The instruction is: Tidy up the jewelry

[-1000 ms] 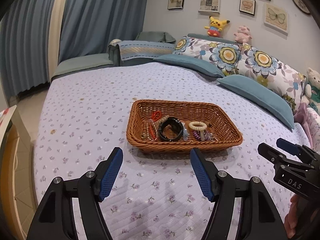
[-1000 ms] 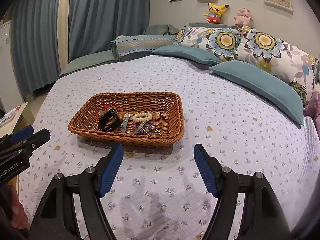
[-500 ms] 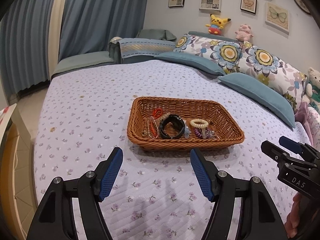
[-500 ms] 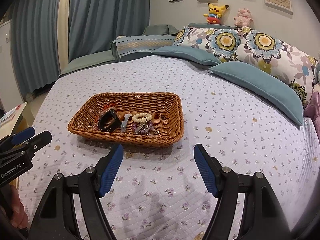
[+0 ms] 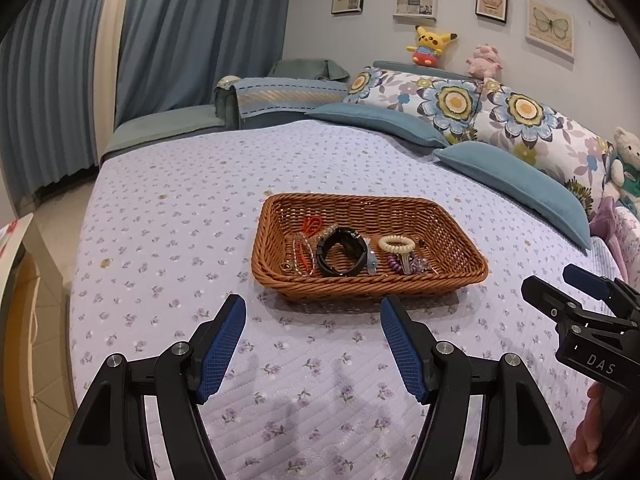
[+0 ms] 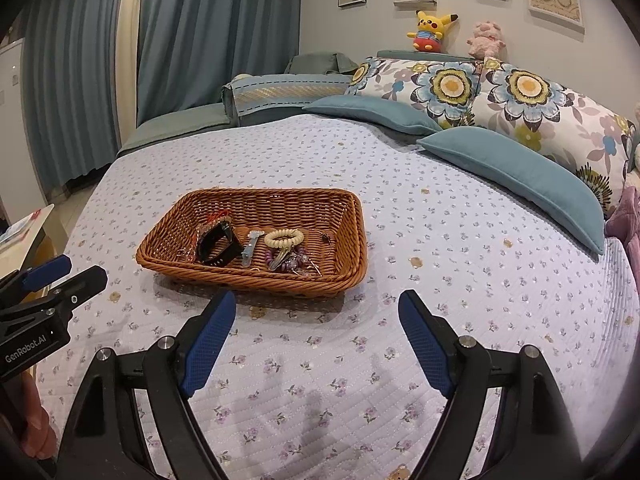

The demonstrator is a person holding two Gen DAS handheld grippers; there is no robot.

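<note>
While both grippers are held low above it, the wide bed with the lilac flower-sprigged quilt is seen to fill most of each view. Two flat teal cushions and large floral-print pillows are laid along its far right side. A rectangular brown wicker basket is set on the quilt near the middle of the bed, just ahead of the left gripper and ahead and to the left of the right gripper. Both grippers are held with their blue-padded jaws spread wide apart, and nothing is held between them. All the jewelry is gathered in the near half of the basket: a black looped watch band lies left of centre, a cream coiled bracelet is placed to its right, a purple beaded bracelet is found just in front of the cream one, and a small red loop is seen behind the black band. Thin clear-beaded strands at the basket's left end are too small to be told apart.
</note>
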